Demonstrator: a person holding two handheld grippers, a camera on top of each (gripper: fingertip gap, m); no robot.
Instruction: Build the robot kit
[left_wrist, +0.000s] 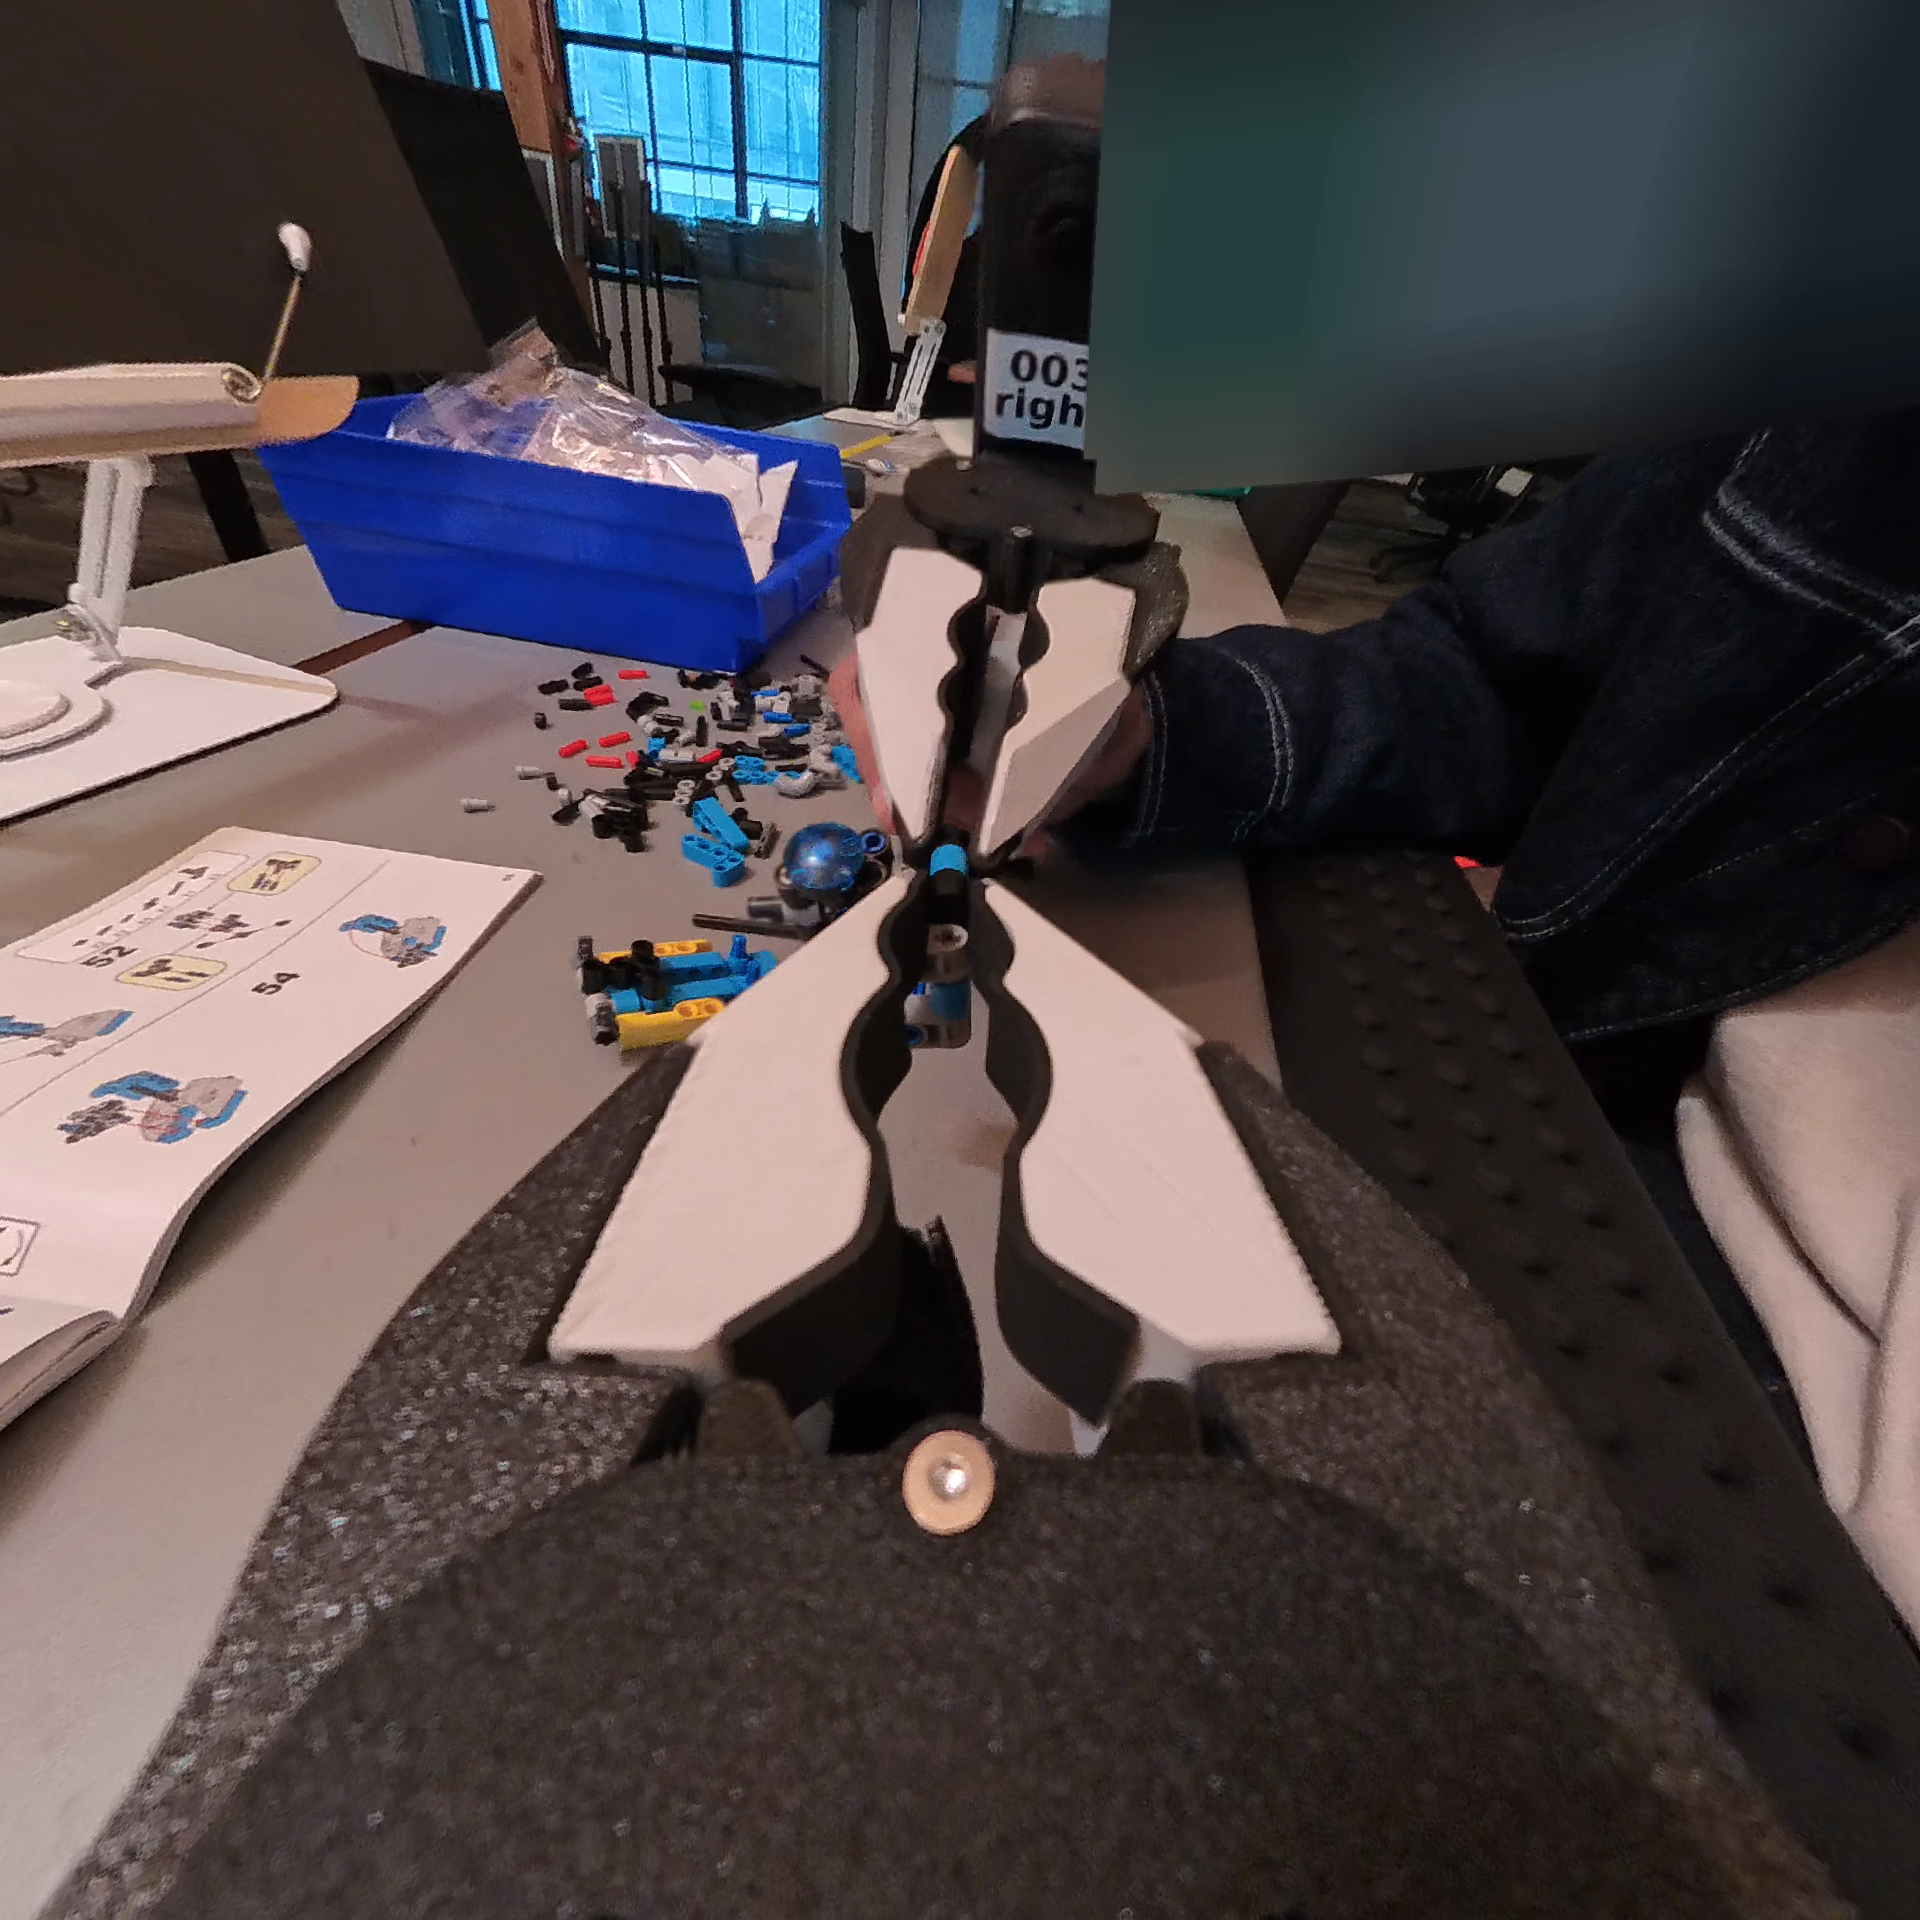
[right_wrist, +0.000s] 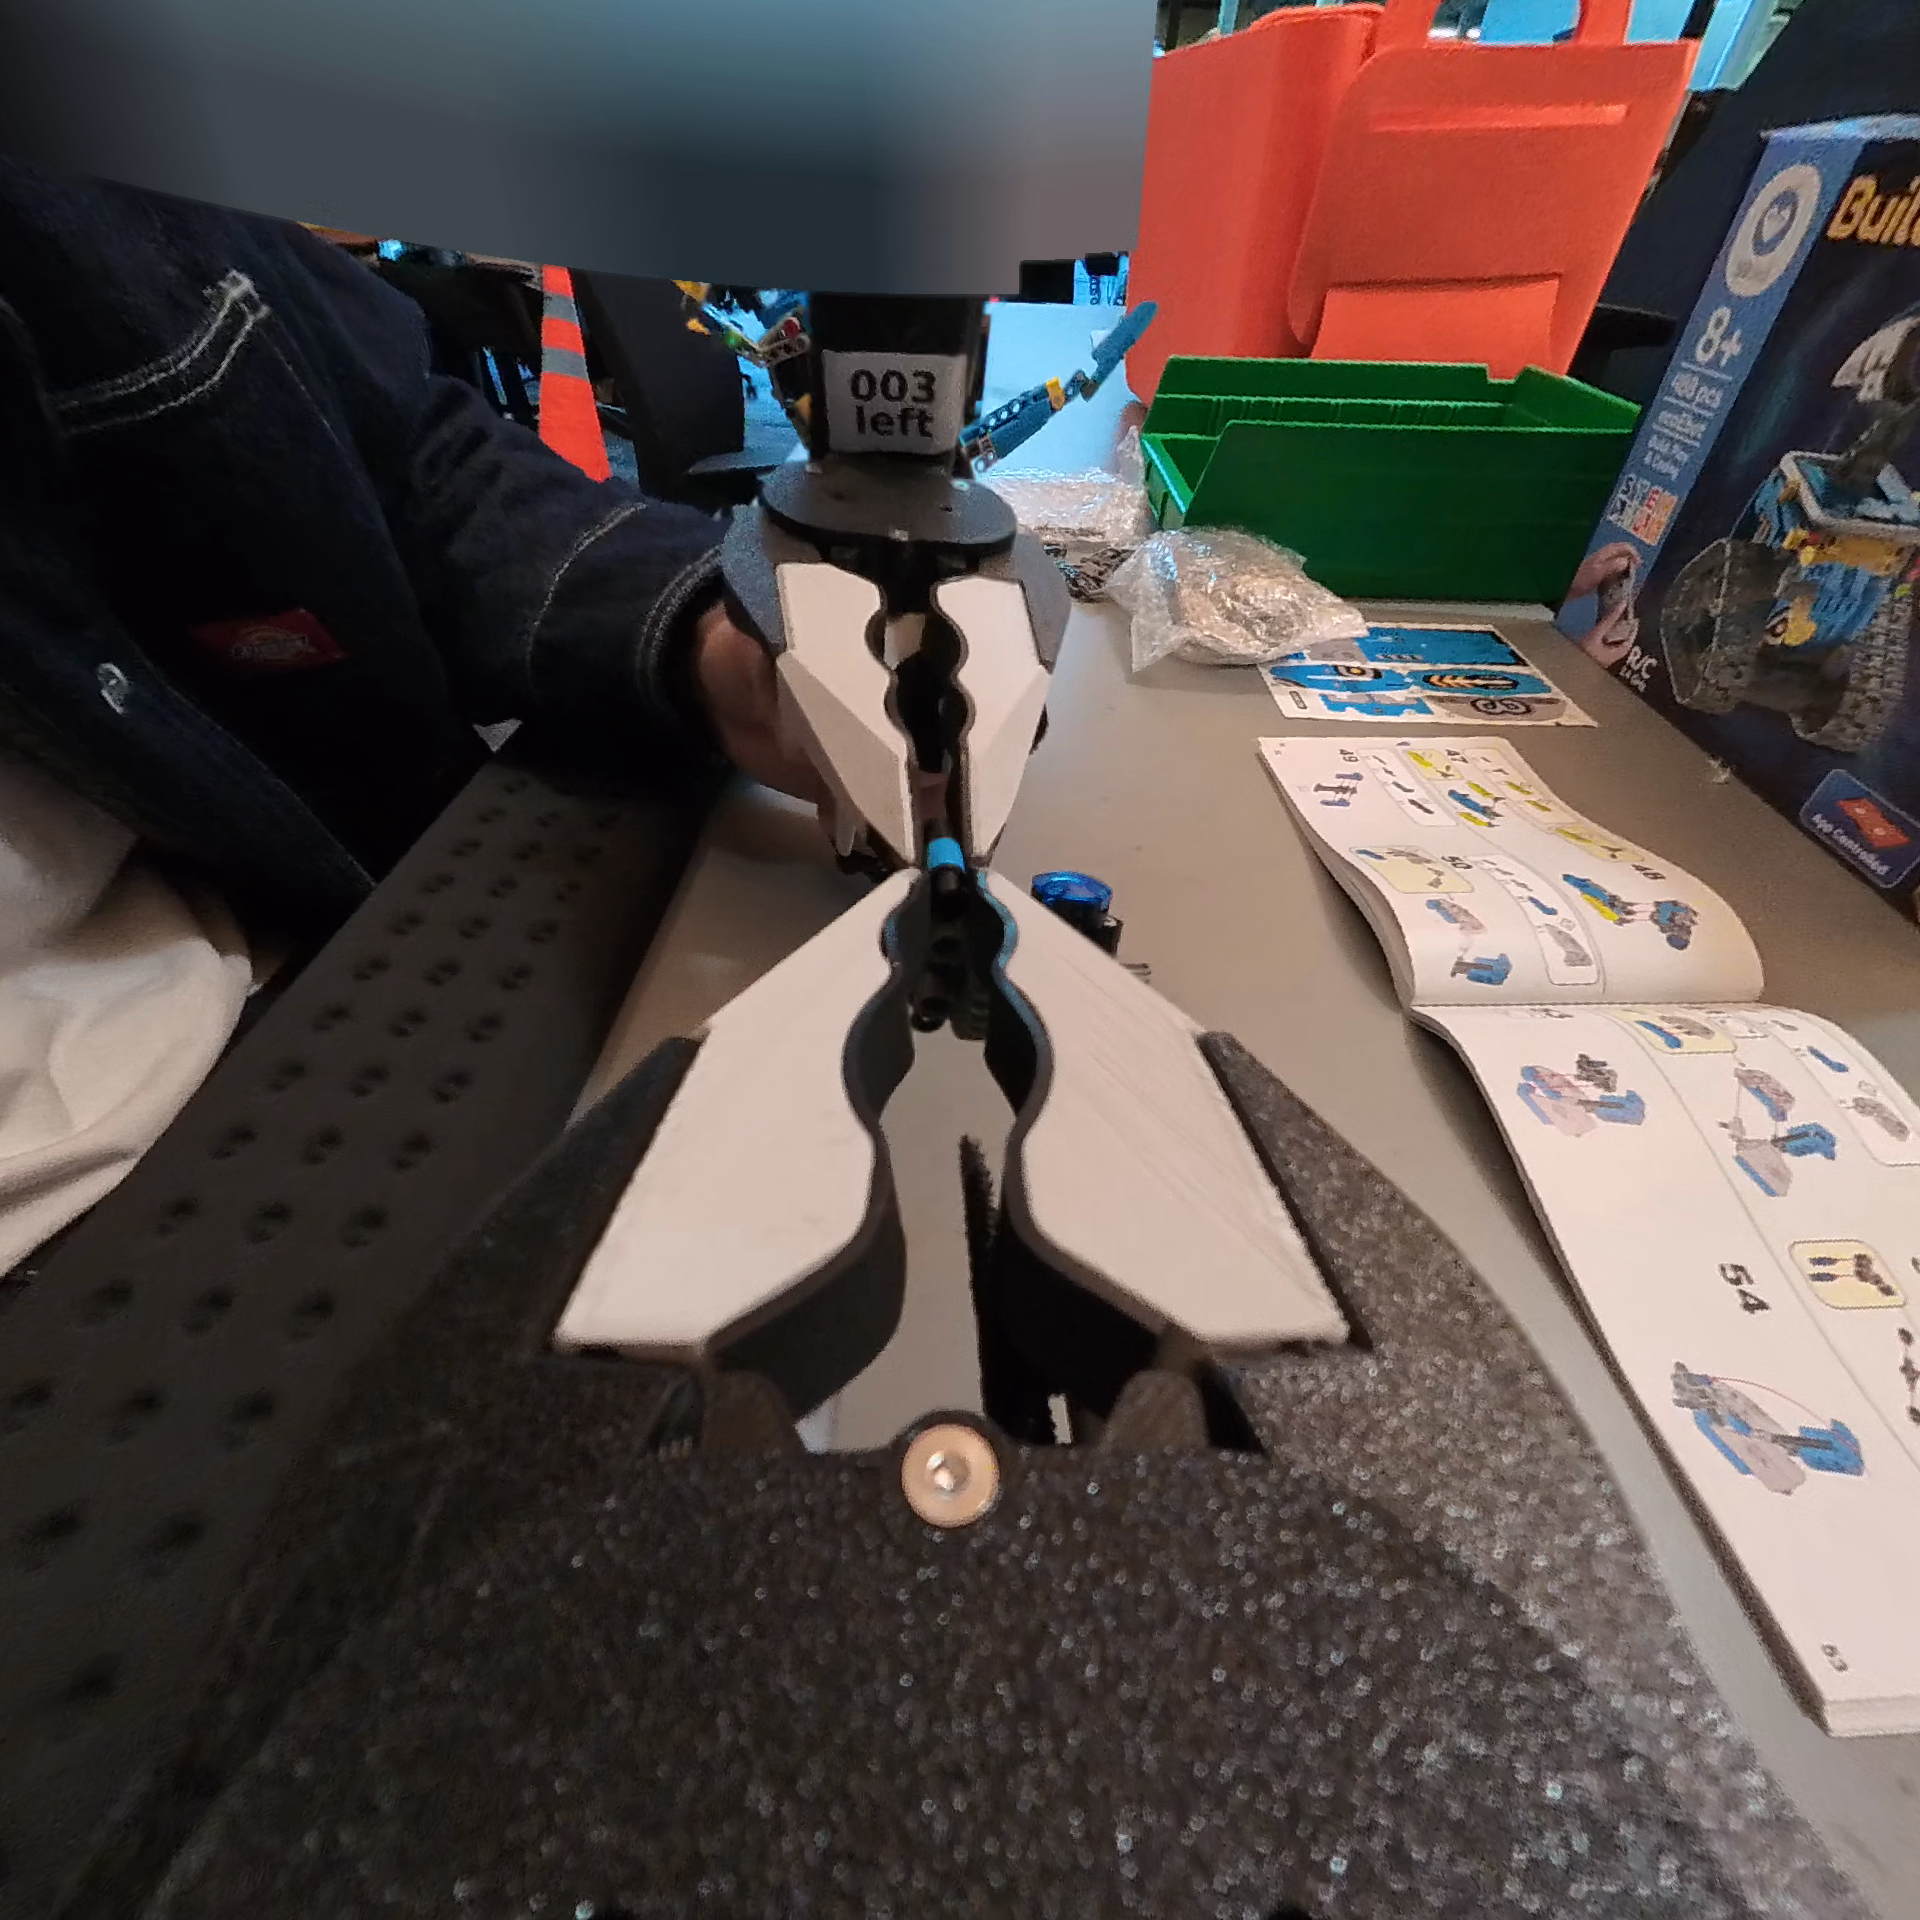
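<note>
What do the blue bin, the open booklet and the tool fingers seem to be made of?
Blue bin: glossy hard plastic, likely moulded. Open booklet: printed paper, pages curling. Left tool fingers: matte white plastic with fine ridges, perhaps printed, edged with a black rubbery-looking lining.

White stickers (left_wrist: 1034, 393) mark both tongs; box (right_wrist: 1787, 499) lettering perhaps blurred.

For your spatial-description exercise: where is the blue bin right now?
In the left wrist view, the blue bin sits upper left on the grey table, behind the scattered loose bricks.
</note>
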